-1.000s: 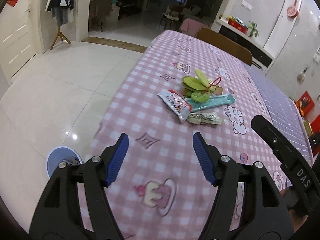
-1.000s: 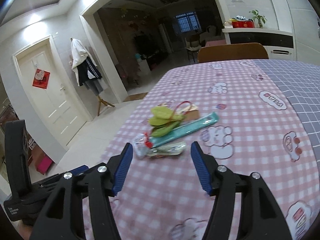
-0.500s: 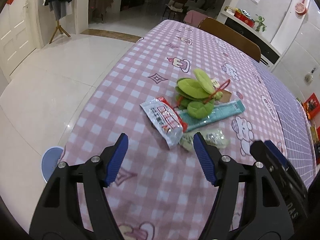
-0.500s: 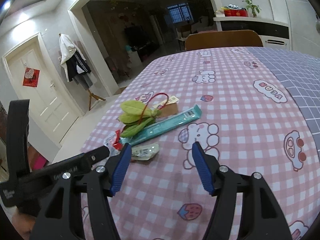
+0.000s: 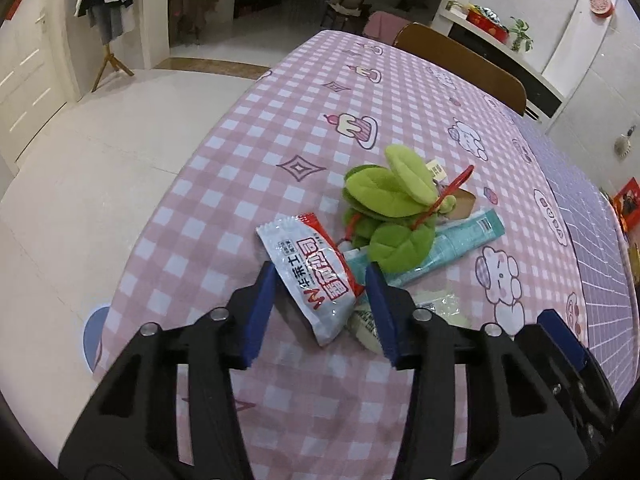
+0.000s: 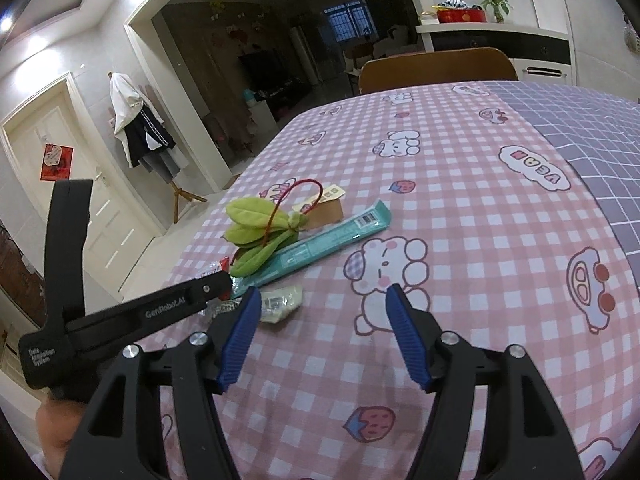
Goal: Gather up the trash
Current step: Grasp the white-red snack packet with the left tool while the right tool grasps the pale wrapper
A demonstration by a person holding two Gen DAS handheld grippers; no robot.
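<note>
Left gripper (image 5: 320, 288) closing around white-red wrapper (image 5: 310, 276), pads not yet pressing it. Right gripper (image 6: 322, 332) open over tablecloth (image 6: 460, 184), holding nothing.

Right tongs (image 6: 322, 332) gape over tablecloth (image 6: 460, 184) — wrappers (image 6: 280, 304) just left.

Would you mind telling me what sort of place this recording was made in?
Most likely a home dining area: a table with a pink checked cartoon tablecloth, a wooden chair pulled up to it, and clothes on a coat stand near a door.
</note>
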